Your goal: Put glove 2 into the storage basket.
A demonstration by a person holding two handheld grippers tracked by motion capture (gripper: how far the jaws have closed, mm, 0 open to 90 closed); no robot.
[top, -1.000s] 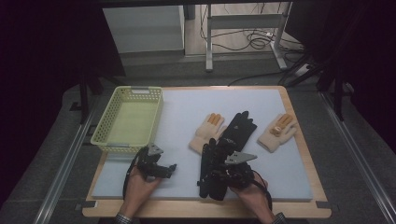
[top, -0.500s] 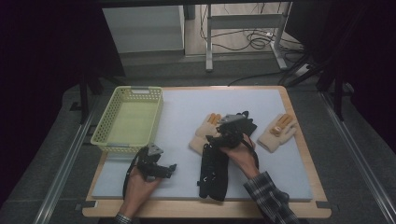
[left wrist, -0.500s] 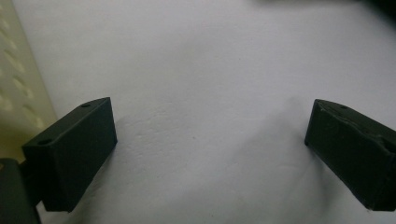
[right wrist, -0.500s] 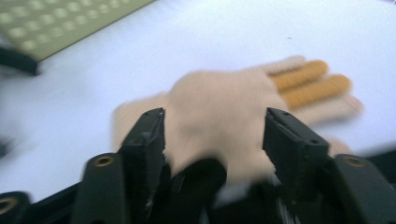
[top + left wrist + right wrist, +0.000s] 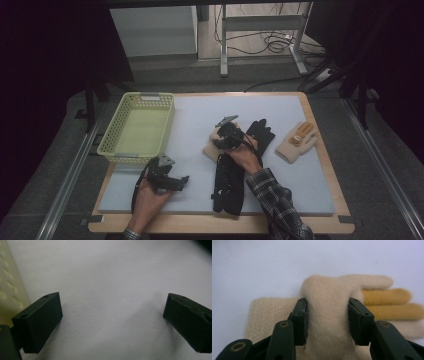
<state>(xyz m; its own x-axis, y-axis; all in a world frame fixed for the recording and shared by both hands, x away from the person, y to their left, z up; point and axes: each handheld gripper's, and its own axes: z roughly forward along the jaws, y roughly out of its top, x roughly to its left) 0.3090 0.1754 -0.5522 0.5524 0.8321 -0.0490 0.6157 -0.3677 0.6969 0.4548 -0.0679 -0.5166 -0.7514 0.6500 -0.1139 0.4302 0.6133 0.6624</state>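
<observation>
Cream glove [image 5: 329, 312] bunched between right tongs [image 5: 327, 315], fingers pointing right.

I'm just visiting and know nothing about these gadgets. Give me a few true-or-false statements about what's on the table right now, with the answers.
1. The right gripper has a fold of a cream glove bunched between its jaws. True.
2. The left gripper holds a black glove. False: its jaws stand wide apart over the bare white mat, with nothing between them.
3. The green basket has gloves in it. False: no gloves lie in it; they are all on the mat.
4. A second cream glove lies near the right edge of the mat, apart from both grippers. True.
5. A black glove lies between the two cream gloves. True.
</observation>
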